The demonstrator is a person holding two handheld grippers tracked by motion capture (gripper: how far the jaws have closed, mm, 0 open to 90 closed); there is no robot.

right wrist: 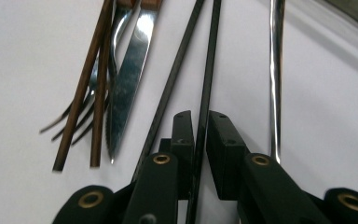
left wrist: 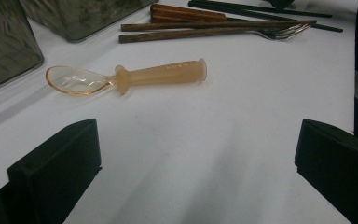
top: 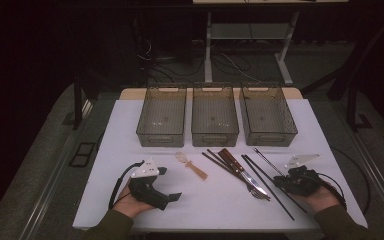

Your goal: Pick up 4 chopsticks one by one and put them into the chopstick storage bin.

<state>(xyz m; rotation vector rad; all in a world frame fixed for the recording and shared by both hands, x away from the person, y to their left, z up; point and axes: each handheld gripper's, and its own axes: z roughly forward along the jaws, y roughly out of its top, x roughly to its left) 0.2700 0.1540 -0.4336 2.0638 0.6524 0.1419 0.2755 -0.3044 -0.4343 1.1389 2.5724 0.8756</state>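
Right claw (right wrist: 200,135) clamped narrow on black chopstick (right wrist: 204,93); left claw (left wrist: 191,154) wide, holding nothing. Three bins (top: 214,136) along surface's far edge, empty.

High cam looks down on table (top: 130,120); both gripper cams sit low, sharing cutlery (top: 240,170).

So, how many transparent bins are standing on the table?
3, in one row at the table's far side: left bin, middle bin, right bin. None seems hidden.
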